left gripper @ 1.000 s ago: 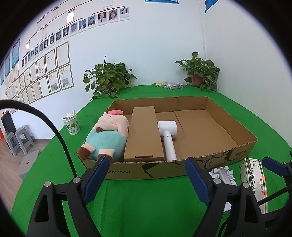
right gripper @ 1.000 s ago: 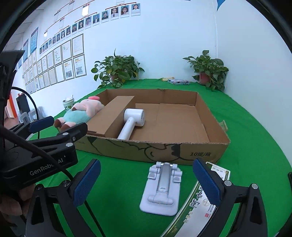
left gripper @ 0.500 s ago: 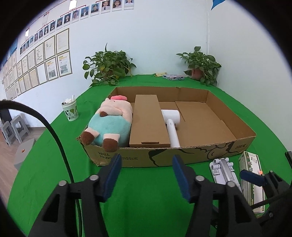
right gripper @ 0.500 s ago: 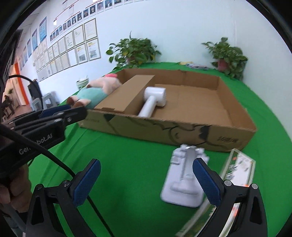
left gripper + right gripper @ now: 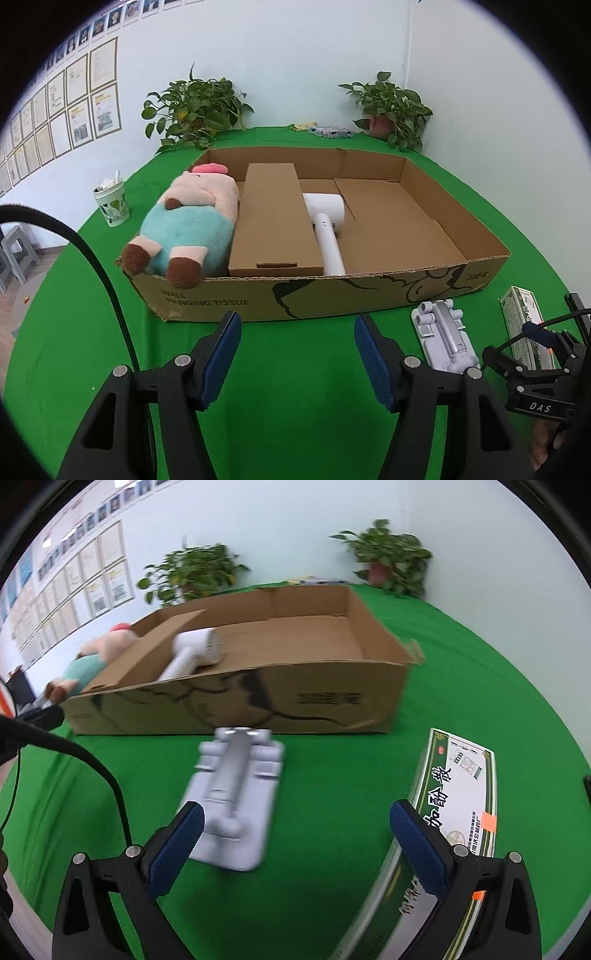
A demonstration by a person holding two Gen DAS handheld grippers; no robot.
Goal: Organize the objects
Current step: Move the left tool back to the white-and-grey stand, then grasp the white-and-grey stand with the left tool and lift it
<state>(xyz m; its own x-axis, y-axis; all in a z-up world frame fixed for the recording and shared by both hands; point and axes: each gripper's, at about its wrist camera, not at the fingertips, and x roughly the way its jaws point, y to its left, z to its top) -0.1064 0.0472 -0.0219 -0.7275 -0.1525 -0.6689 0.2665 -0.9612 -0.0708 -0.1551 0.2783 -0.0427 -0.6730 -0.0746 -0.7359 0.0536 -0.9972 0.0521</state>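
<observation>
A wide cardboard box (image 5: 369, 291) (image 5: 332, 698) lies on the green table. In it are a plush pig (image 5: 188, 225) (image 5: 92, 661), a long brown carton (image 5: 273, 218) and a white hair dryer (image 5: 327, 225) (image 5: 188, 653). In front of the box lie a white plastic holder (image 5: 443, 339) (image 5: 236, 794) and a green-and-white medicine box (image 5: 524, 325) (image 5: 454, 805). My left gripper (image 5: 297, 362) is open and empty above the cloth before the box. My right gripper (image 5: 295, 849) is open and empty, its fingertips between the holder and the medicine box.
A paper cup (image 5: 110, 203) stands left of the box. Two potted plants (image 5: 195, 107) (image 5: 391, 107) and small items (image 5: 328, 131) sit at the table's back by the wall. A black cable (image 5: 92, 258) hangs at the left.
My left gripper has pulled back and risen, and its fingers have come closer together. My right gripper has moved down and forward toward the holder and the medicine box, tilting to the right.
</observation>
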